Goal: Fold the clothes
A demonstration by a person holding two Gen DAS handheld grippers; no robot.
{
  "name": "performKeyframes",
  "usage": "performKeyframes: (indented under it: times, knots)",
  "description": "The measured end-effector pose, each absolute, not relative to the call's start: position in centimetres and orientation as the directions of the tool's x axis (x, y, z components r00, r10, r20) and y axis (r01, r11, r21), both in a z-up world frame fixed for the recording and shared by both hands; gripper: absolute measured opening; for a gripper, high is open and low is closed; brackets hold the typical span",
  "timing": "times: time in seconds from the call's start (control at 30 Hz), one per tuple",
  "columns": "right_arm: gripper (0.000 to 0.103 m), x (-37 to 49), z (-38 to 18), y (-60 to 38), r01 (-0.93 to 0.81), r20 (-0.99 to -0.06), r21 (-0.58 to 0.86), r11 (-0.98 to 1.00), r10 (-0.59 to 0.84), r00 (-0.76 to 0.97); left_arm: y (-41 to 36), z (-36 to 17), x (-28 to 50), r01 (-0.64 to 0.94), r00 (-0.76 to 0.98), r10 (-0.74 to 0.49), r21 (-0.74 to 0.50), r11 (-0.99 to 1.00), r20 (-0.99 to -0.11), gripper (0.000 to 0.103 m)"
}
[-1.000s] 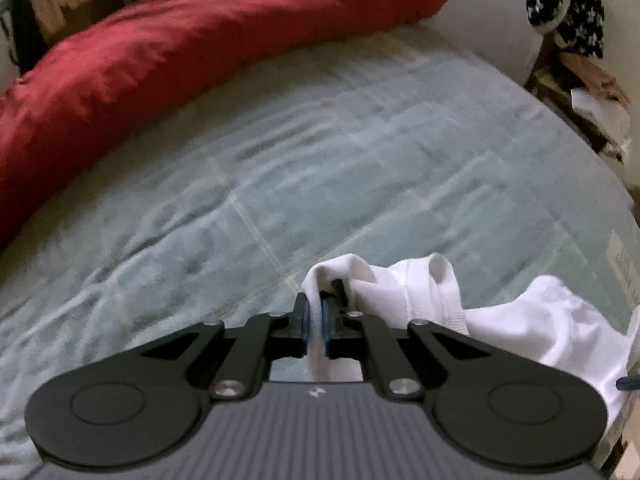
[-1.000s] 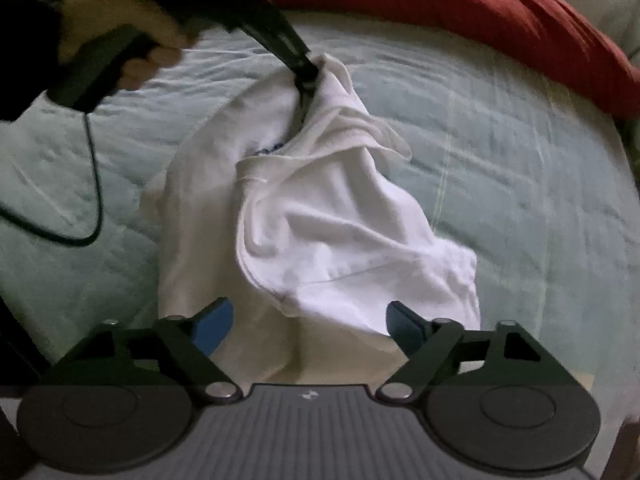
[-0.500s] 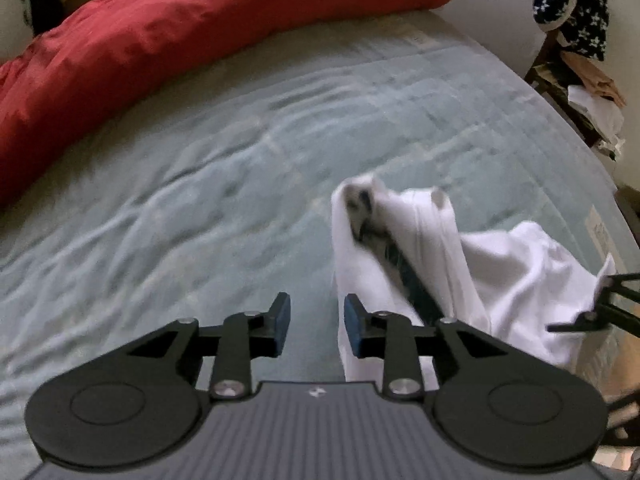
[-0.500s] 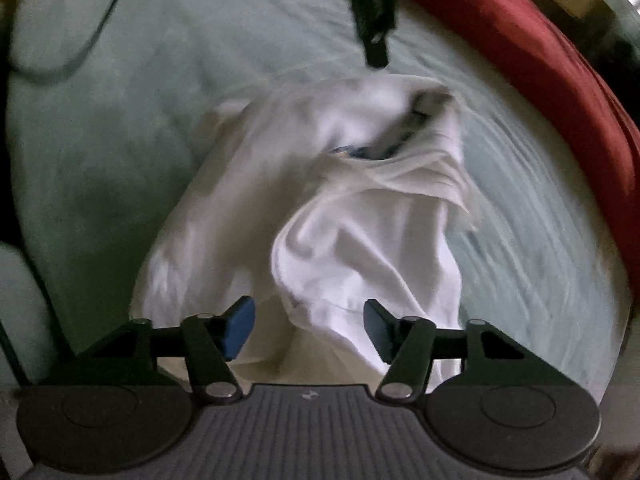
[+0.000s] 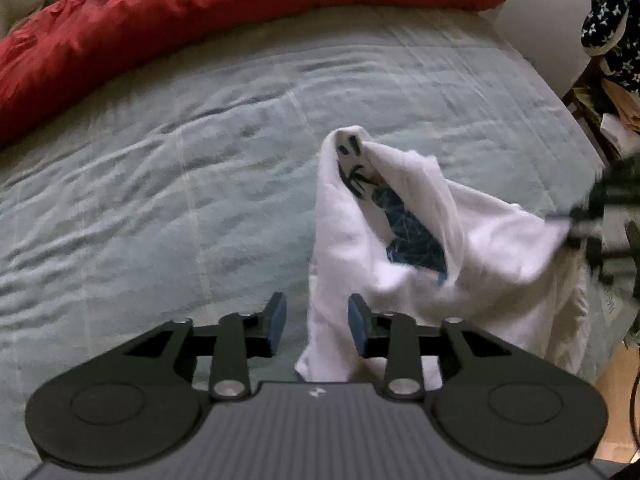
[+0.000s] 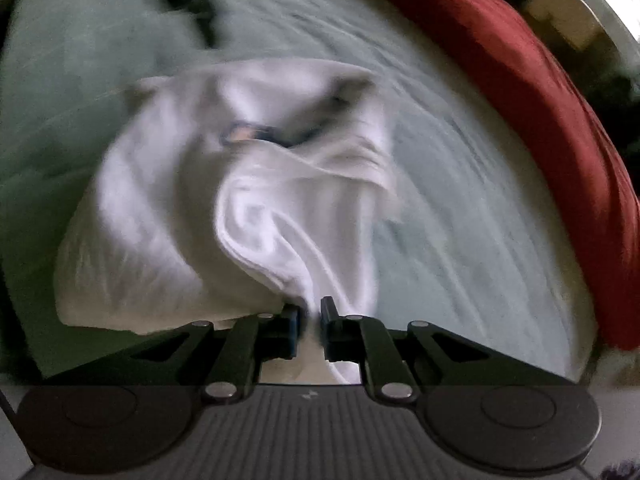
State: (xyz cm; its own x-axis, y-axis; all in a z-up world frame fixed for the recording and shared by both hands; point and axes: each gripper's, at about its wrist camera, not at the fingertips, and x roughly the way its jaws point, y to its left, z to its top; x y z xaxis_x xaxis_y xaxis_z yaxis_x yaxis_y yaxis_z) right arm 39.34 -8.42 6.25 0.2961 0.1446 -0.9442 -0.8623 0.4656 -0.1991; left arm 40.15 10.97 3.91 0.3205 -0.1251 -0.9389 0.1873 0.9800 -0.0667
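**Right claw pinches the shirt, left claw spread**

The right claw (image 6: 308, 330) is pressed together on a bunched fold of the white shirt (image 6: 248, 208). The left claw (image 5: 316, 326) stands spread, low over the bed, a hanging strip of shirt (image 5: 404, 236) between its fingers. The shirt lies crumpled on the pale green bedspread (image 5: 160, 184); beyond it lies a red blanket (image 5: 224, 12).

No words or numbers read clearly here; just ahead of the left claw, the white shirt (image 5: 404, 216) shows a dark blue print, illegible.
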Motion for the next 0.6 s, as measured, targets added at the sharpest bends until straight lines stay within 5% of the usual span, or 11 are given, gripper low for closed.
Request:
performKeyframes:
  times: [0.43,0.6]
  knots:
    - [0.021,46.0,6.6,-14.0,-0.800,-0.940,0.086,0.593,0.314,0.131,6.7,3.2,41.0,0.169,0.266,-0.125,-0.082,0.982,-0.956,0.039]
    - [0.045,46.1,5.7,-12.3,-0.839,-0.930,0.107,0.534,0.351,0.105,6.3,2.7,41.3,0.173,0.244,-0.124,-0.083,0.981,-0.962,0.041]
